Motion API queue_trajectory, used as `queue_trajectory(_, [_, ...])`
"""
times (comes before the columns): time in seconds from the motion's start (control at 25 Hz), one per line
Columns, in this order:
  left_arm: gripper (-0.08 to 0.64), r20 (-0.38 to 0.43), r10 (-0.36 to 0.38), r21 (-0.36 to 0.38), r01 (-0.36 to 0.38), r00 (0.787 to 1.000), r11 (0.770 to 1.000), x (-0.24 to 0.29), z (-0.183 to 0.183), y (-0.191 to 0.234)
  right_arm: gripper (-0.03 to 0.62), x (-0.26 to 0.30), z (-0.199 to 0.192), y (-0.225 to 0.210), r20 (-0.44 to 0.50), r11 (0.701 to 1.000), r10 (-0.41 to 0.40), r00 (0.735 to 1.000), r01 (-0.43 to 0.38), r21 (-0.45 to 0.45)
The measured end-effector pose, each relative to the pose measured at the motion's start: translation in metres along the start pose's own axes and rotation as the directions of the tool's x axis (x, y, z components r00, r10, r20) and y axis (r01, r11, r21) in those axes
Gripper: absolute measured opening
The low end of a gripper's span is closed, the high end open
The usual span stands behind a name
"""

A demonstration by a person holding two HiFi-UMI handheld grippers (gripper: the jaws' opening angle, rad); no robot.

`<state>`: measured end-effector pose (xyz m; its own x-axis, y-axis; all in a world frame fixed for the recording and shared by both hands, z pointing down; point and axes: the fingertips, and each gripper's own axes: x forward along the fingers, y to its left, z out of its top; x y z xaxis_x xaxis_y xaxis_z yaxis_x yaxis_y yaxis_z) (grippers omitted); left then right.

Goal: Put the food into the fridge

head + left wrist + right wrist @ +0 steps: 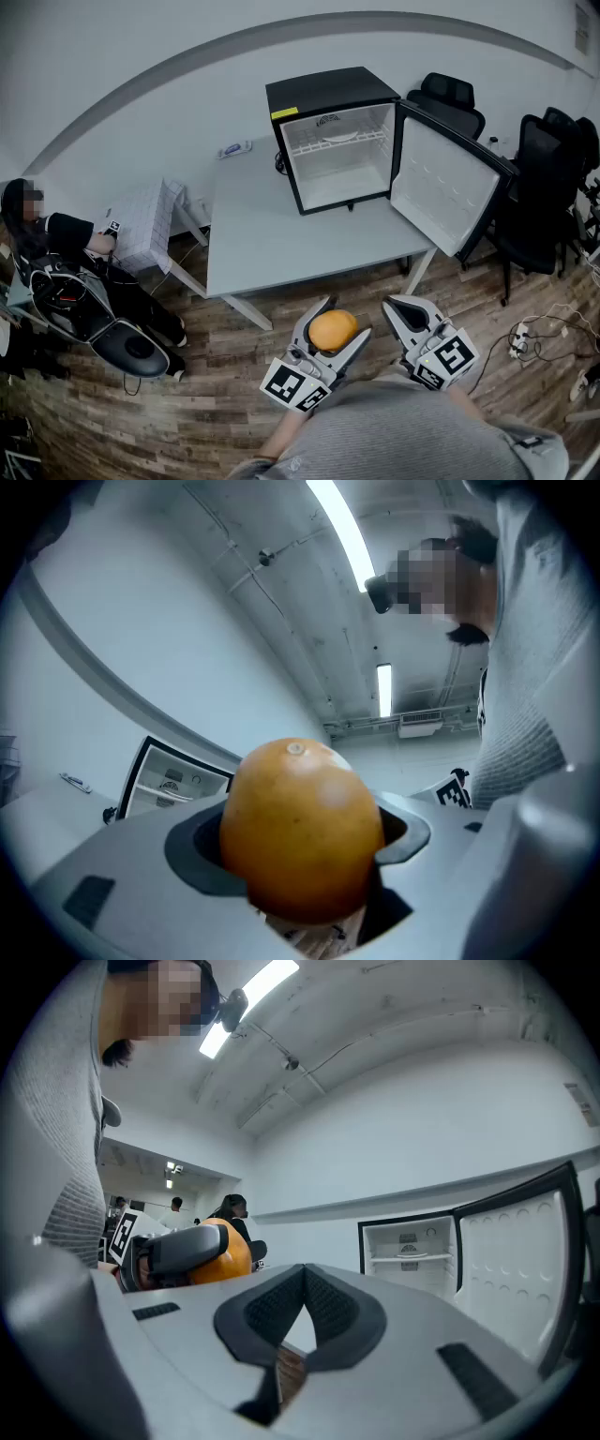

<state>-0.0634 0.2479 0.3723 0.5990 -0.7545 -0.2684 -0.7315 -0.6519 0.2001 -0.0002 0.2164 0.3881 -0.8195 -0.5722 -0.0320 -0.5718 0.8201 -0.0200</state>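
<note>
Left gripper is clamped on 1 orange, jaws wide around its sides, and the fruit sits up in the air in front of the person, well short of the table and well apart from the fridge. Right gripper is pressed closed on nothing, riding just beside its partner. The fridge stands on the table with its door swung out to the right, so the way in looks free. The carry calls for a steady squeeze, since a round, smooth fruit could roll out of 2 pads, and a straight approach over the table edge, staying left of that door. The bare floor of the compartment under the wire shelf looks like the easiest landing, with the jaws let go only once the orange rests there. The head view alone gives the whole route: wood floor, table, fridge. The left gripper view alone shows the stem end up and the pads hugging both flanks. The right gripper view alone confirms that its own jaws meet, and it catches the orange side-on.
</note>
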Motion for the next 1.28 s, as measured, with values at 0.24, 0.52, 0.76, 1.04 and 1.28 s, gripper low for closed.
queue_trajectory(0.24, [0.354, -0.007, -0.014, 0.000, 0.014, 1.000, 1.000, 0.009, -0.002, 0.000, 0.012, 0.000, 0.001, -0.008, 0.002, 1.000, -0.013, 1.000, 0.013, 0.001])
queue_trajectory(0.52, [0.354, -0.014, -0.031, -0.004, 0.031, 0.999, 1.000, 0.013, -0.005, -0.001, 0.012, -0.001, -0.001, -0.008, 0.002, 1.000, -0.016, 1.000, 0.016, 0.002])
queue_trajectory(0.76, [0.354, -0.014, -0.032, -0.013, 0.032, 0.999, 0.999, 0.012, -0.005, 0.002, 0.012, 0.002, 0.003, -0.002, 0.036, 0.999, 0.025, 0.999, -0.026, 0.031])
queue_trajectory(1.04, [0.354, -0.019, -0.035, -0.023, 0.035, 0.999, 0.999, 0.010, -0.005, 0.006, 0.012, 0.008, 0.000, -0.001, 0.028, 0.999, 0.021, 0.999, -0.021, 0.033])
queue_trajectory(1.28, [0.354, -0.021, -0.044, -0.025, 0.044, 0.999, 0.999, 0.011, -0.003, 0.010, 0.012, 0.016, 0.001, 0.000, 0.022, 0.999, 0.029, 0.999, -0.029, 0.033])
